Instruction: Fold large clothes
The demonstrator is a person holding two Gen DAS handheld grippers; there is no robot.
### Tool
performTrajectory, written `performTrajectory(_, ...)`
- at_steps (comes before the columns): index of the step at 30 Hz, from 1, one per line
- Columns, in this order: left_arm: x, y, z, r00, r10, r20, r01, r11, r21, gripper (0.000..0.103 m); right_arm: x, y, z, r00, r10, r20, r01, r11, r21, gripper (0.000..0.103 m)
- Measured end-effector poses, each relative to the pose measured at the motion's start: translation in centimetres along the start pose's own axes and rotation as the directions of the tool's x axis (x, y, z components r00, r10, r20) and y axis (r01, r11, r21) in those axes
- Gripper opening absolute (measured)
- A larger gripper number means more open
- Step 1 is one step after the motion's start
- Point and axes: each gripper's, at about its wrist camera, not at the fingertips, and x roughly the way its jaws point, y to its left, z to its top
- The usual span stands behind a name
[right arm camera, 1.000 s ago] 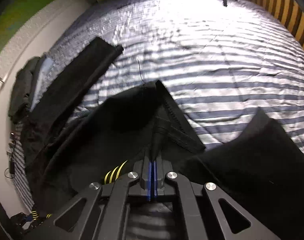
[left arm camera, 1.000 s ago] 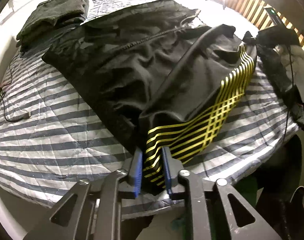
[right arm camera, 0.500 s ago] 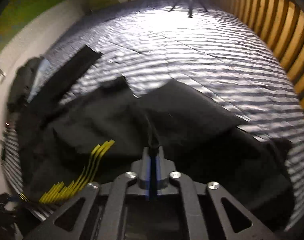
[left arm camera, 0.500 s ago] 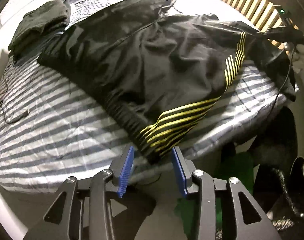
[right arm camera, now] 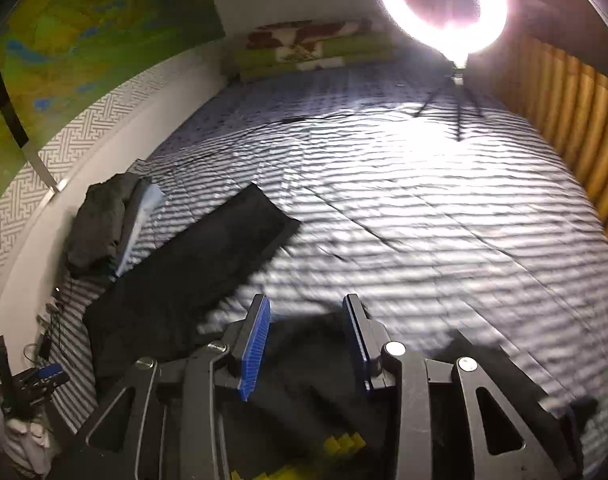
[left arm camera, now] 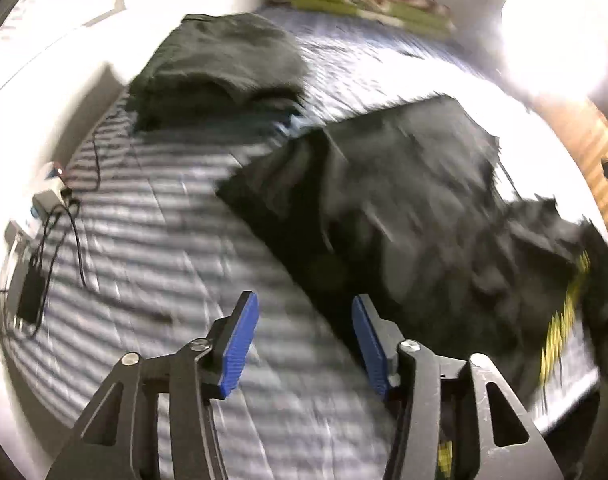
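A large black jacket [left arm camera: 415, 216] with yellow stripes [left arm camera: 559, 332] lies spread across the striped bed [left arm camera: 176, 240]. In the left wrist view my left gripper [left arm camera: 304, 344] hovers above the bed beside the jacket's near edge; its jaws are opening and nothing sits between the blue pads. In the right wrist view my right gripper [right arm camera: 305, 344] hangs over the jacket [right arm camera: 184, 288], one sleeve stretching away to the upper left. Its jaws are opening too, free of the cloth below them. Yellow stripes [right arm camera: 339, 446] show under that gripper.
A folded pile of dark clothes [left arm camera: 220, 68] sits at the bed's far left, near the wall. Cables and a charger [left arm camera: 36, 276] lie along the left edge. A bright ring light [right arm camera: 443, 4] on a tripod stands on the bed's far side. A wooden slatted wall [right arm camera: 575, 120] runs on the right.
Both grippers let go of the jacket and opened. The left one swung left and rose from the striped hem. The right one rose, and the cloth fell back flat.
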Motion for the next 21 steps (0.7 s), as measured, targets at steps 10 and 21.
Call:
performTrajectory(10, 8.8, 3.7, 6.1, 0.999, 0.043, 0.024, -0.038, 0.981, -0.188, 0.067, 15.6, -1.5, 4.1, 0.986, 0.098, -0.137, -0.058, 0.961, 0.272, 0.04)
performTrajectory(21, 12.3, 3.7, 6.4, 0.998, 0.067, 0.021, -0.061, 0.979, -0.195, 0.068, 22.0, 2.4, 5.1, 0.982, -0.092, -0.166, 0.106, 0.991, 0.08, 0.002)
